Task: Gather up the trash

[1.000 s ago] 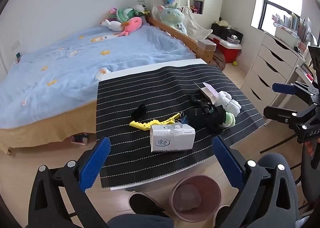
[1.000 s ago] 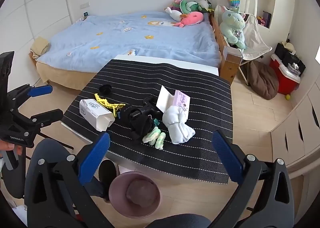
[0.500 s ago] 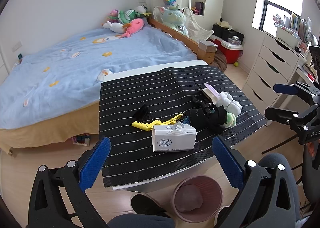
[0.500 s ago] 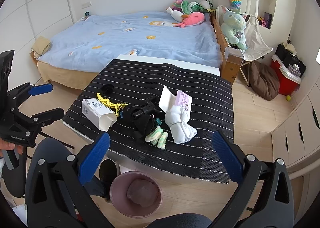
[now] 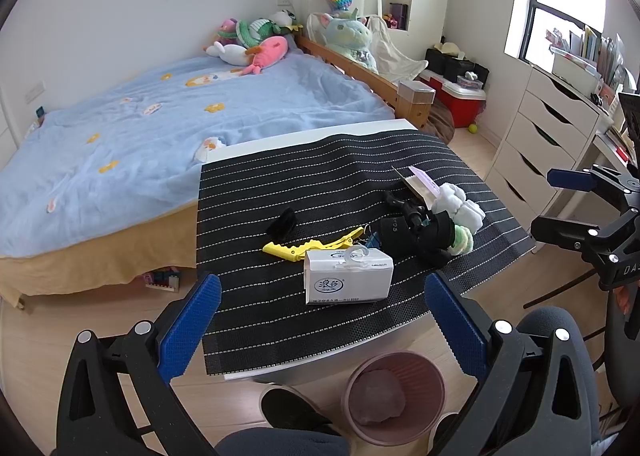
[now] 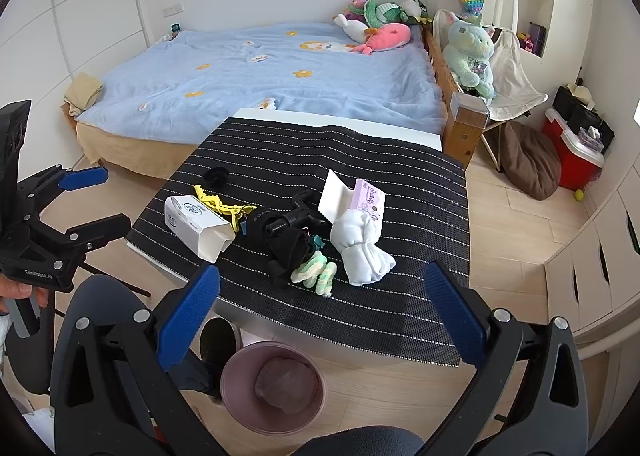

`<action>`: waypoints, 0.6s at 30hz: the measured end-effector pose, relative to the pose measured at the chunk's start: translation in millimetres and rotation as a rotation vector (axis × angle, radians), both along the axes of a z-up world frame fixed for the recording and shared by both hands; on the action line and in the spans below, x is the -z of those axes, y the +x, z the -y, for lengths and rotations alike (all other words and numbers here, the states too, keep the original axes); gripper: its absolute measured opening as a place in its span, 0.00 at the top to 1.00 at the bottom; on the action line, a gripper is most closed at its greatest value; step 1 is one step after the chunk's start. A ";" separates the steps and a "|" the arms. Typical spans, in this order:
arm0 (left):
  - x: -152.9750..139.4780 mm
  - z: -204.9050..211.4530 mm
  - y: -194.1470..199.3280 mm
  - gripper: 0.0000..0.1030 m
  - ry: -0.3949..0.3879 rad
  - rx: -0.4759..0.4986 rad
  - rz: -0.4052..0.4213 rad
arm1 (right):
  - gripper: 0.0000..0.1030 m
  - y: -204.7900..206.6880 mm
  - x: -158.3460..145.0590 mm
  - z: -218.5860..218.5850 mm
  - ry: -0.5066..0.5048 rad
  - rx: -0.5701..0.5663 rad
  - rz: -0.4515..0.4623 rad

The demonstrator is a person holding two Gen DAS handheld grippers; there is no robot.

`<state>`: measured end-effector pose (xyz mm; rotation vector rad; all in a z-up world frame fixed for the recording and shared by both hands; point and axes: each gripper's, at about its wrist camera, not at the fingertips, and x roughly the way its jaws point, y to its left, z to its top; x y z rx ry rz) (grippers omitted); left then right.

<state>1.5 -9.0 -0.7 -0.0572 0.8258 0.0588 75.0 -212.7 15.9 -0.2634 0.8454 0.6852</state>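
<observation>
Bright window point(image 5: 560, 35) daylight, sharp focus, heavy fisheye edge warping.

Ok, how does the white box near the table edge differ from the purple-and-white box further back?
The white box lies flat on its side with blue print, its end flap open; the purple-and-white box stands tilted with its lid raised. The white box lies against a yellow clip; the purple-and-white box has a white cloth bundle resting against it. Both are small cardboard boxes on the striped mat, untouched by either gripper.
</observation>
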 end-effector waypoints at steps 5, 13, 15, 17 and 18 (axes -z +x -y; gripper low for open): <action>0.0 0.1 0.0 0.05 0.000 0.000 0.000 | 0.03 0.0 0.2 0.0 0.000 0.001 -0.002; 3.8 2.5 1.9 0.05 -0.002 0.002 -0.005 | 0.03 -2.1 3.6 0.2 -0.001 -0.001 -0.004; 4.0 2.5 1.9 0.05 -0.002 0.003 -0.004 | 0.03 -1.8 3.6 0.3 0.000 0.000 -0.004; 4.2 2.7 1.9 0.05 -0.003 0.002 -0.006 | 0.03 -2.0 4.2 1.0 0.001 -0.001 -0.005; 5.1 3.6 2.2 0.05 -0.003 0.002 -0.007 | 0.03 -2.9 5.3 0.8 0.001 -0.001 -0.007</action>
